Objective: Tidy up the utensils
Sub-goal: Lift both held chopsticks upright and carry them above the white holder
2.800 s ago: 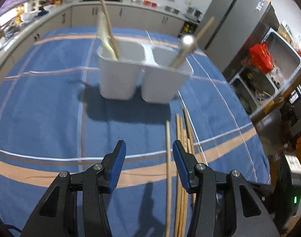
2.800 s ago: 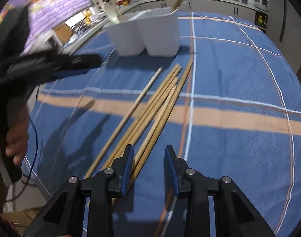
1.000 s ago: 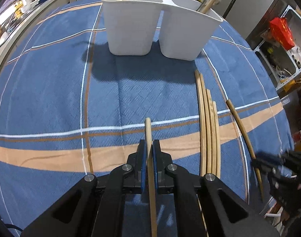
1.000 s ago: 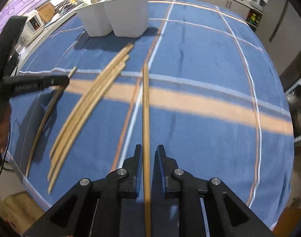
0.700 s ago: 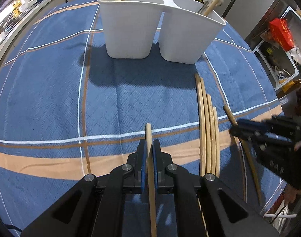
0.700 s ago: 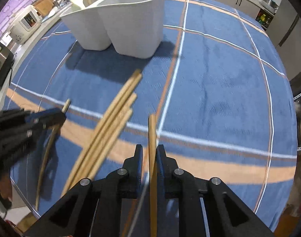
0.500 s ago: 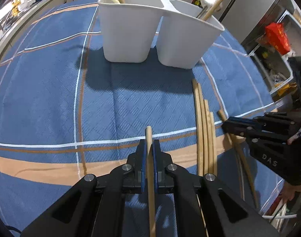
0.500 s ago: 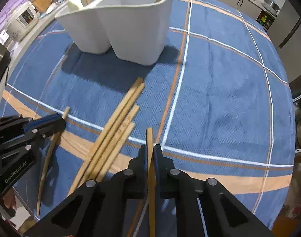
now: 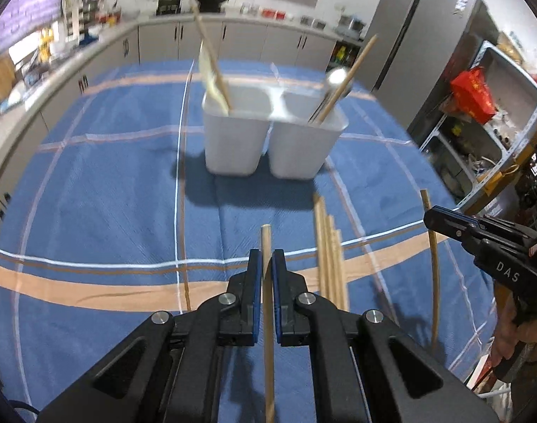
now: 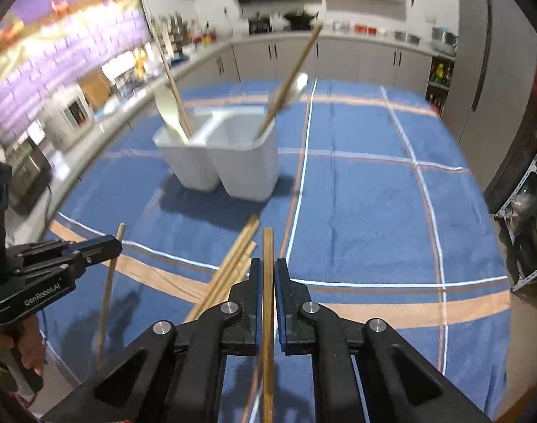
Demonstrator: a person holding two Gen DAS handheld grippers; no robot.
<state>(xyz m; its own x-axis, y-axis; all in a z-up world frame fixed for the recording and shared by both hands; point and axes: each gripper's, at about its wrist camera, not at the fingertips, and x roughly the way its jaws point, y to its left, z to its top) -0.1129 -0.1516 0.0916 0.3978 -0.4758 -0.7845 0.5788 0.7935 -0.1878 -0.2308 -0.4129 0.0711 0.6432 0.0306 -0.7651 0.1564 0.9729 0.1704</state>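
- The left gripper (image 9: pixel 265 271) has its blue pads pinching one chopstick (image 9: pixel 266 282) near its far end, so only a short tip shows ahead of the jaws and the long remainder trails back under the tool. With so much length on one side, the stick could swing or pivot in the pads.
- The right gripper (image 10: pixel 267 275) is pressed shut on a second chopstick (image 10: pixel 267 264) in the same way, near the tip; its jaws have just been closing on it. The same pivot risk applies.
- The two tools are near each other, each visible in the other's view, and the trailing ends could knock together or catch the blue cloth (image 9: pixel 109 194).
- Loose chopsticks (image 9: pixel 330 257) lie on the cloth between the two grippers; a low trailing end could sweep them out of line.
- The white two-cup holder (image 9: pixel 268 141) stands well ahead, already carrying a pale spoon (image 9: pixel 212 77) and a metal spoon (image 9: pixel 335 77) with a stick. Those leaning handles could block a clumsy entry, or a push on the rim could tip the holder.
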